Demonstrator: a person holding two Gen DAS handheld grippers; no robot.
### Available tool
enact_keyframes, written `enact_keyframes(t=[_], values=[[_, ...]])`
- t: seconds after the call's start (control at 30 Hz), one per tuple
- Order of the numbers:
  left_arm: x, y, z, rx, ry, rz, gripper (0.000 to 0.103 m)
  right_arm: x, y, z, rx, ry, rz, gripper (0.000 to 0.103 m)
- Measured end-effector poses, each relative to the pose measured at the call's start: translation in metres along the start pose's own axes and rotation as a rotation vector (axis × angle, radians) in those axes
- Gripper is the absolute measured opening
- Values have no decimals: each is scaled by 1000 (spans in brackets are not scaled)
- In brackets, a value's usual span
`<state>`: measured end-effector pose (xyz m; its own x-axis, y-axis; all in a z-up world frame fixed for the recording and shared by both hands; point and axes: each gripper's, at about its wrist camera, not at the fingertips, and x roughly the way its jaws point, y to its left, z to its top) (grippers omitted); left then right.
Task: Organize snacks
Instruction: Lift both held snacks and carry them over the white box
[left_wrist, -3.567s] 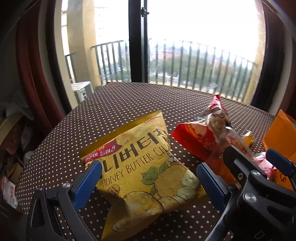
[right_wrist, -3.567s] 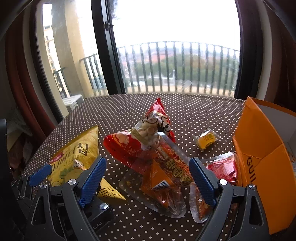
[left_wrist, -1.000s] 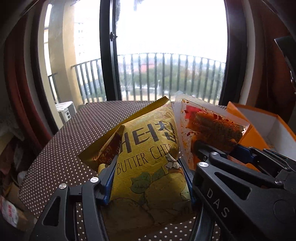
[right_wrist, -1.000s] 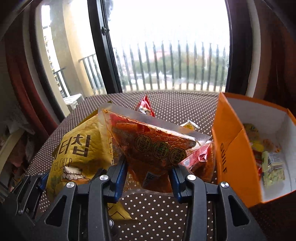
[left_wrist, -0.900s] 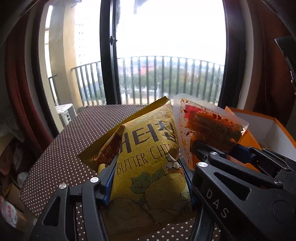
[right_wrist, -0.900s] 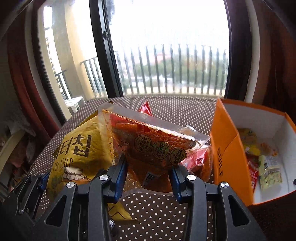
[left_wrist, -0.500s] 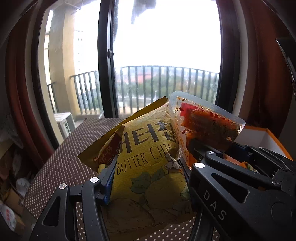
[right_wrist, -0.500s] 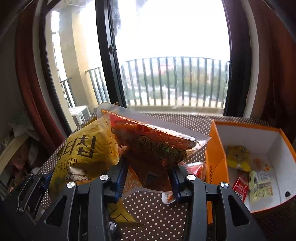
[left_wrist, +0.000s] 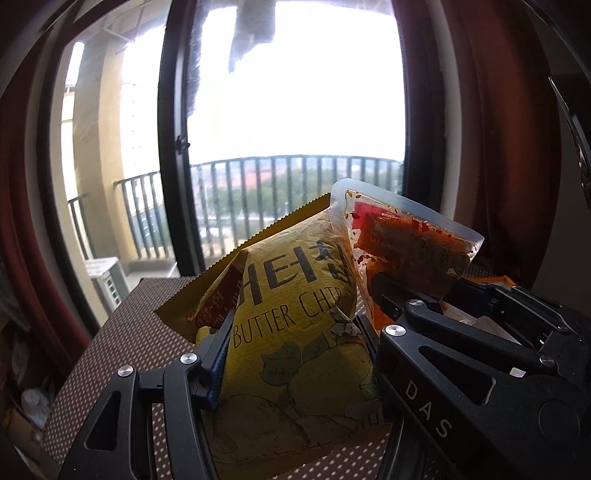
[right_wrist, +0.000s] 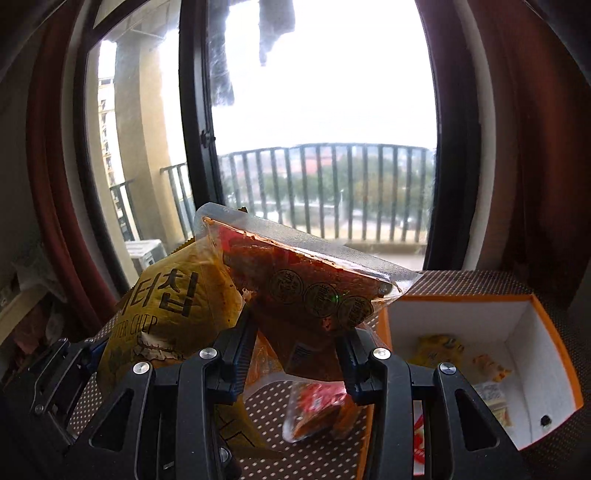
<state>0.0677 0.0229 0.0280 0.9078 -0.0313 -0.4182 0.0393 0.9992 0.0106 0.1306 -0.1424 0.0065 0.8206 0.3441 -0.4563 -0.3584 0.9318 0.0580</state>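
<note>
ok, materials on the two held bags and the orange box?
Yellow chip bag: opaque printed plastic film, likely foil-lined; matte, crinkled, serrated top seal.
Clear pouch: glossy transparent plastic; red contents show through, wide flat heat-sealed edge.
Orange box: looks like rigid cardboard; flat straight walls, matte white inside.

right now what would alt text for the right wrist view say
The right gripper holds a clear pouch of red spicy snack lifted above the polka-dot table. Left of it, a yellow honey butter chip bag is held up too; at right, an open orange box holds small snacks before a balcony window.
</note>
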Motion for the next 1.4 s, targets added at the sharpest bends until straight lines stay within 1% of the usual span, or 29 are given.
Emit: enact_keyframes(t=[0.13,0.37,0.77,1.1,1.3,1.4], values=[[10,-4,5,20,-8,-33,61,0,-15,6,14,-17,-19,44],[29,-20,14,63,-11,-98,61,-1,-44,10,52,-30,-76,44],[55,-63,23,125,0,-219,61,-11,-94,12,107,-41,-188,44],[76,-98,25,184,40,-324,61,-23,-139,7,168,-33,-275,44],[95,-117,20,205,94,-390,61,-28,-161,-6,204,-12,-333,44],[104,-125,16,212,128,-412,61,-27,-172,-12,221,10,-355,44]])
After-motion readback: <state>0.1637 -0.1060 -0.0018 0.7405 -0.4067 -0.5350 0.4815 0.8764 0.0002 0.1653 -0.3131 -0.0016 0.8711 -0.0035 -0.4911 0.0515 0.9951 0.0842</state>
